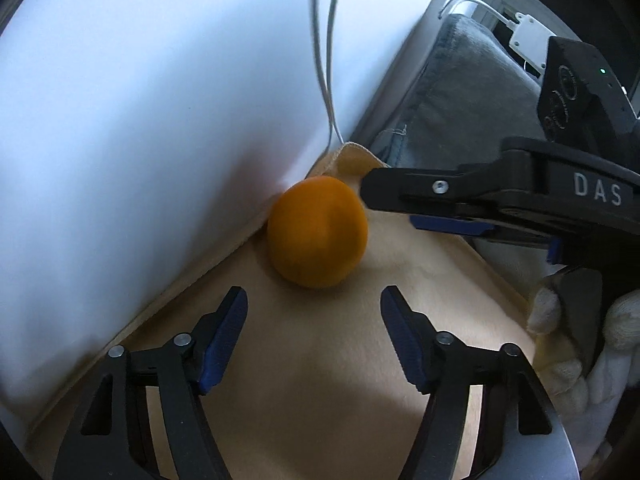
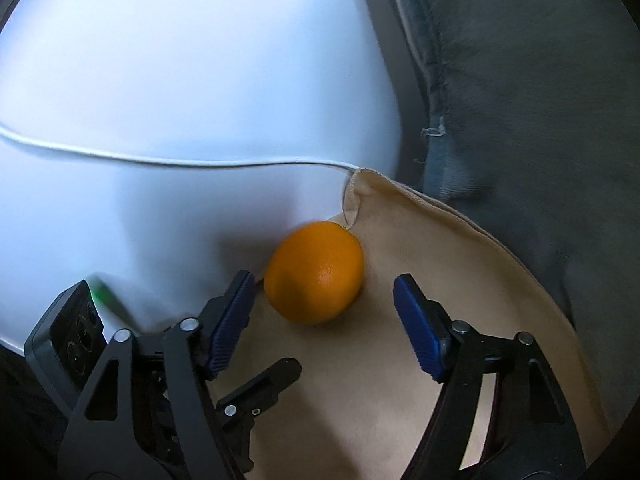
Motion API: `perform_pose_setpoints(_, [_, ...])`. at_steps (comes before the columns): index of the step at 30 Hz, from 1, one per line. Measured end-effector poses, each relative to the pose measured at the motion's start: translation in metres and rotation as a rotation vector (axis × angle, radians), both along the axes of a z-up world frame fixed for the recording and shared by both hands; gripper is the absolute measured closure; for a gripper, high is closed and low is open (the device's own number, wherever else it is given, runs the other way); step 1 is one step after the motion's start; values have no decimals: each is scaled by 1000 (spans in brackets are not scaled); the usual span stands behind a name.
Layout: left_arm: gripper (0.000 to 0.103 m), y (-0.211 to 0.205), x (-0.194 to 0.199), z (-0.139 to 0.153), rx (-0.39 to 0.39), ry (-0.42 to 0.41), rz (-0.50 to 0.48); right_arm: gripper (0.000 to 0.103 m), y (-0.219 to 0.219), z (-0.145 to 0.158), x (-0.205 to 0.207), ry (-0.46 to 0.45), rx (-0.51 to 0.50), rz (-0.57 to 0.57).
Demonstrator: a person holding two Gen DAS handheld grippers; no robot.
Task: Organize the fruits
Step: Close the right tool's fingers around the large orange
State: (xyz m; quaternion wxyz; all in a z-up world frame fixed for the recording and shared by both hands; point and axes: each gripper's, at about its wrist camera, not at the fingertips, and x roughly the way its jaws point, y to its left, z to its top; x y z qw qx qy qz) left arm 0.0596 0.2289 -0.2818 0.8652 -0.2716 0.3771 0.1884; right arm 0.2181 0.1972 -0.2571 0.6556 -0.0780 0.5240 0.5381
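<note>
Orange (image 1: pixel 317 232): one whole fruit, round, deep orange skin with a faint gloss spot in the right wrist view. It lies on the beige cloth (image 1: pixel 320 360), near the cloth's far corner, touching or just beside the white panel (image 1: pixel 140 120) that rises along the cloth's left edge. Nothing grips it.

Left gripper (image 1: pixel 314 300): black frame, blue ribbed pads (image 1: pixel 224 328), jaws spread wide. It hangs low over the cloth, pointed at the orange, with the fruit just beyond the fingertips and apart from both pads. Part of this gripper's body shows at the lower left of the right wrist view.

Right gripper (image 2: pixel 324 292): same build, jaws also spread wide. The orange sits between and slightly ahead of its fingertips; the left pad (image 2: pixel 232 320) is just beside the fruit, and whether it touches cannot be told. In the left wrist view this gripper enters from the right, lettered "DAS", held by a hand in a white knit glove (image 1: pixel 560 344).

Beige cloth: soft, flat, its far corner folded up slightly against the panel.

White cable (image 2: pixel 180 162): thin, running across the white panel to the cloth's raised corner.

Grey cushion (image 1: pixel 460 92): plush fabric, stitched edge, lying beyond the cloth's right border.

White adapter box (image 1: pixel 528 40): small, with a cable attached, behind the cushion.
</note>
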Motion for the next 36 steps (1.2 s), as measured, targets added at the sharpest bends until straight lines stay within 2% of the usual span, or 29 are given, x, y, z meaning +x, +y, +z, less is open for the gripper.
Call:
perform_pose_setpoints(9, [46, 2, 16, -11, -13, 20, -14, 33, 22, -10, 1, 25, -11, 46])
perform_pose_setpoints(22, [52, 7, 26, -22, -21, 23, -19, 37, 30, -26, 3, 89, -15, 39])
perform_pose_setpoints(25, [56, 7, 25, -21, -21, 18, -29, 36, 32, -28, 4, 92, -19, 44])
perform_pose_setpoints(26, [56, 5, 15, -18, -22, 17, -28, 36, 31, -28, 6, 92, -21, 45])
perform_pose_setpoints(36, [59, 9, 8, -21, -38, 3, -31, 35, 24, -40, 25, 143, -26, 26])
